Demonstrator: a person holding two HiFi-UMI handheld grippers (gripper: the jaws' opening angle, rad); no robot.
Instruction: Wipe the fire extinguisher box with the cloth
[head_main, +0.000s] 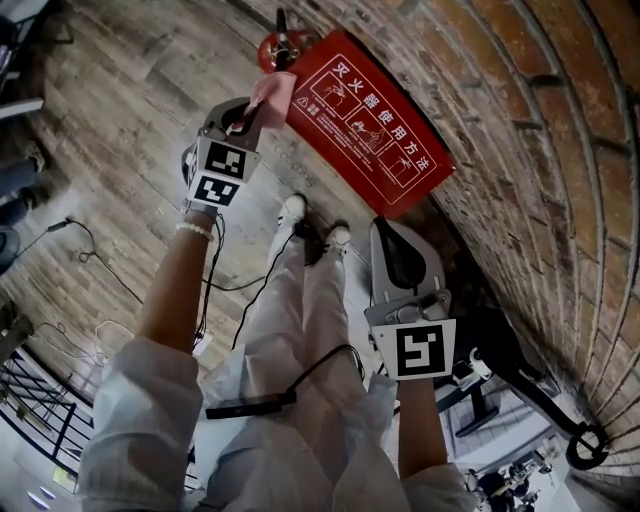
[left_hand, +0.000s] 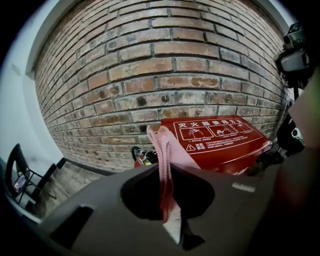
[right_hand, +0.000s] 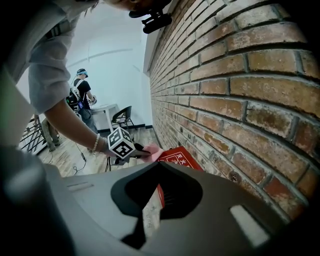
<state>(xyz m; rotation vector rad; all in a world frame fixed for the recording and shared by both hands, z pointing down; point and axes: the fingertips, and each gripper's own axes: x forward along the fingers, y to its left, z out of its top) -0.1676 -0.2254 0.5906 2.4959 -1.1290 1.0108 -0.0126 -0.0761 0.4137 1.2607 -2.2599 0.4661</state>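
— Brick wall (head_main: 560, 150) along one side, plank floor (head_main: 130, 110) below. How do the tongs stand?

— The left tongs (left_hand: 165, 167) are pinching the pink cloth (left_hand: 167, 147): a fold of it runs up between the jaws and fans out above them. The right tongs (right_hand: 159, 164) are pressed together with nothing between them.

— And where is the cloth against the box?

— From the head view, the cloth lies at one top corner of the red fire extinguisher box (head_main: 370, 120) and seems to touch its edge there. The box sits on the floor against the wall, its sloped lid printed with white drawings and characters.

— The other gripper?

— It points along the wall towards the box's nearer end, apart from it.

— What else is close by?

— A red fire extinguisher (head_main: 280, 45) stands just beside the box, at the cloth's end. Each gripper carries its marker cube (head_main: 222, 172). The person's white trouser legs (head_main: 300, 320) and light shoes (head_main: 293, 208) stand between the two arms, and a black cable (head_main: 250, 285) trails over the floor. Farther back in the right gripper view are a dark chair (right_hand: 122, 116) and another person (right_hand: 80, 90).
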